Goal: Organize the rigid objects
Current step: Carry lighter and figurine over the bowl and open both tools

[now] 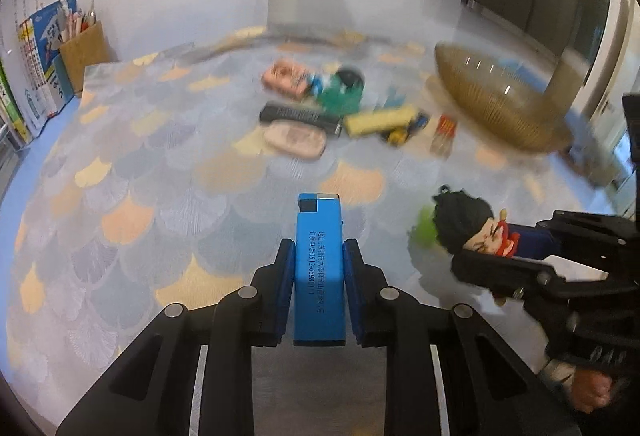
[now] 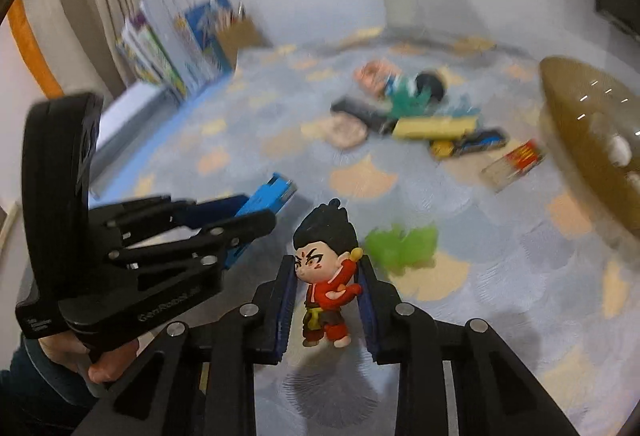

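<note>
My left gripper [image 1: 319, 260] (black, blue pads) holds a bright blue lighter [image 1: 319, 268]; my right gripper [image 2: 326, 276] a red-robed, black-haired figurine [image 2: 326, 280]; tablecloth [image 1: 132, 196] grey-blue, peach scallops.

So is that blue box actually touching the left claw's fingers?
Touching. In the left wrist view, the blue box sits squeezed between both fingers of the left gripper, with no gap on either side.
</note>
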